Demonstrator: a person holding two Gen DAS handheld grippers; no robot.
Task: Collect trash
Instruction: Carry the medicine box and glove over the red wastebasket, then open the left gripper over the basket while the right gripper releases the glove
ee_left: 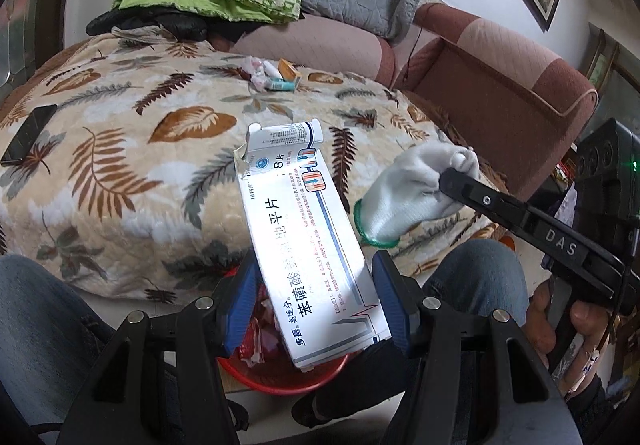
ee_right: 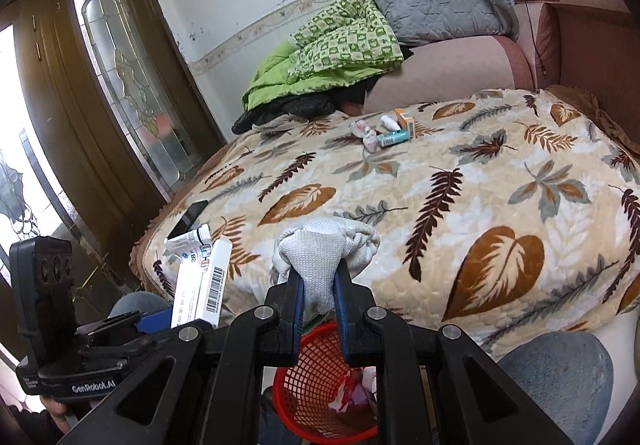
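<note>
A black phone (ee_left: 28,139) lies far to the left on the bed's leaf blanket (ee_left: 132,173). Next comes the left gripper (ee_left: 316,305). Its blue fingers (ee_left: 240,301) are spread on each side of a white medicine box (ee_left: 304,245). The left pad touches the box, but there is a small gap at the right pad, so I cannot tell if the box is squeezed tight. The box stands tilted, with its torn flap open at the top. Right under it sits a red basket (ee_left: 280,381) with pink and red wrappers inside.

Farther back in the middle of the bed lies a small pile of trash (ee_right: 380,133): crumpled pink paper, a little white bottle, a teal box and an orange box.

To the right, the right gripper (ee_right: 320,305) pinches a white glove (ee_right: 320,257) between its two blue pads. The glove is bunched up and hangs over the red basket (ee_right: 320,385), near the front edge of the bed. Blue jeans knees show on both sides of the basket. Behind the bed are a green quilt (ee_right: 328,57), a gray cushion (ee_right: 436,1) and a pink sofa (ee_right: 460,61).
</note>
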